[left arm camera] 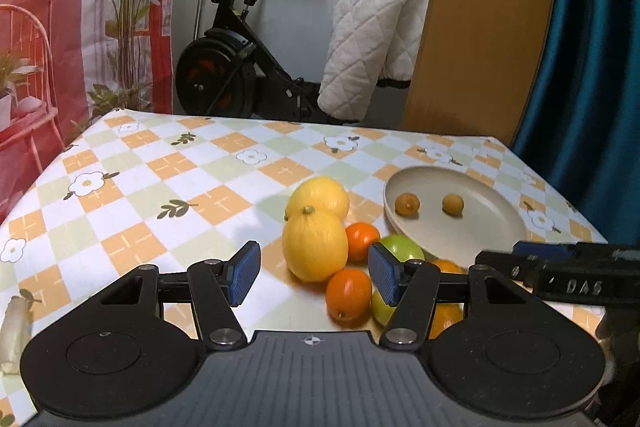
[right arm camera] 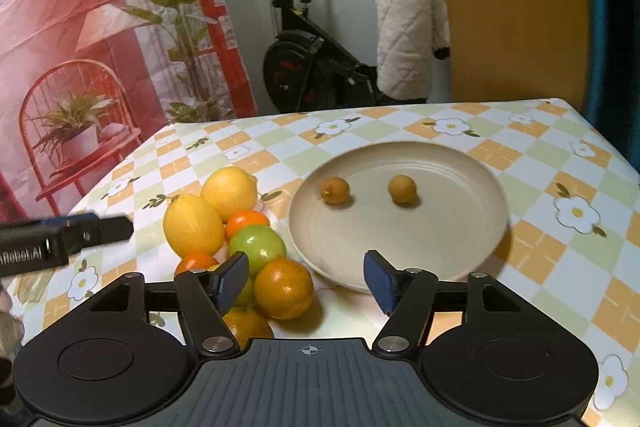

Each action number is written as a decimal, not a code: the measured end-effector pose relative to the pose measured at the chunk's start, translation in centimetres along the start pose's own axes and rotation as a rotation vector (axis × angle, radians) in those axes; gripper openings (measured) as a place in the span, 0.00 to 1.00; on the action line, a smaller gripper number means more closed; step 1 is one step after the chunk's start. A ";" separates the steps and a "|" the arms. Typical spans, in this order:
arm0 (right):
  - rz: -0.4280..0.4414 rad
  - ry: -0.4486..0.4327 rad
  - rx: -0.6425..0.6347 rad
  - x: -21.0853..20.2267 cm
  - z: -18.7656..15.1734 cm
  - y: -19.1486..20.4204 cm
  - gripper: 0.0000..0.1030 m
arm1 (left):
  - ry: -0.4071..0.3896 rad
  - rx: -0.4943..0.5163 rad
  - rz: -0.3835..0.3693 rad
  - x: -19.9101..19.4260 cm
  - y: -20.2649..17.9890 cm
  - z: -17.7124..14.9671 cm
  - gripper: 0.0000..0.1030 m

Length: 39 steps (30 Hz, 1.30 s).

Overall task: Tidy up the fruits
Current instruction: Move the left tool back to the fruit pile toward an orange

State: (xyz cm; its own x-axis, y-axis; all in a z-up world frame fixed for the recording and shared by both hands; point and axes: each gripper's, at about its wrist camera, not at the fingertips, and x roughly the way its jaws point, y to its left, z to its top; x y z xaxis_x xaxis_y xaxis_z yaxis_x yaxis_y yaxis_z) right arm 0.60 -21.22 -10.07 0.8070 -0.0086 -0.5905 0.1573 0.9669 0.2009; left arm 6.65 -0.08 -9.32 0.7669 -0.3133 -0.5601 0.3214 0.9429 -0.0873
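The fruits are sitting in a tight heap on the table just left of the plate (right arm camera: 460, 227): two lemons (right arm camera: 194, 225) at the far left, touching, a green fruit (right arm camera: 258, 245) and small oranges (right arm camera: 246, 221) pressed against them, and a bigger orange (right arm camera: 284, 289) lying nearest. Two small brown fruits (right arm camera: 334, 189) are resting apart on the far half of the plate.

The left gripper (left arm camera: 314, 277) is hovering over the heap with its jaws spread and gripping nothing. The right gripper (right arm camera: 306, 281) is hanging by the plate's near rim, jaws likewise spread and empty.

A checked cloth (left arm camera: 160, 187) with flowers is covering the table. Beyond it an exercise bike (left arm camera: 236, 55) is standing, with a white quilt (left arm camera: 372, 39) hanging to its right, a red printed backdrop (right arm camera: 80, 27) at far left, and a blue curtain (left arm camera: 592, 67) at right.
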 end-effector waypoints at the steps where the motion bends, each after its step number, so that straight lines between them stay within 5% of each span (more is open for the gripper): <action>1: -0.007 -0.003 0.002 -0.1 0.0 0.0 0.63 | -0.001 0.007 -0.004 0.0 -0.1 0.0 0.60; 11: -0.026 0.009 -0.043 -0.1 -0.2 0.6 0.62 | 0.032 0.029 -0.050 0.1 -0.4 -1.2 0.60; 21: 0.043 0.068 -0.121 0.0 -1.2 2.2 0.54 | 0.068 0.037 -0.114 0.5 -0.5 -1.6 0.55; 39: 0.121 0.155 -0.249 0.7 -3.2 4.0 0.42 | 0.208 -0.020 -0.316 2.4 -1.5 -2.9 0.46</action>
State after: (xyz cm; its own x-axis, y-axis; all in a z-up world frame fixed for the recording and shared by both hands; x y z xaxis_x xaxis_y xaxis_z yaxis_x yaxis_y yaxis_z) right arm -0.05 -16.50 -12.22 0.7119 0.1311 -0.6899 -0.0948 0.9914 0.0906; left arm 6.37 -1.93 -12.87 0.5020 -0.5616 -0.6577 0.5118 0.8059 -0.2975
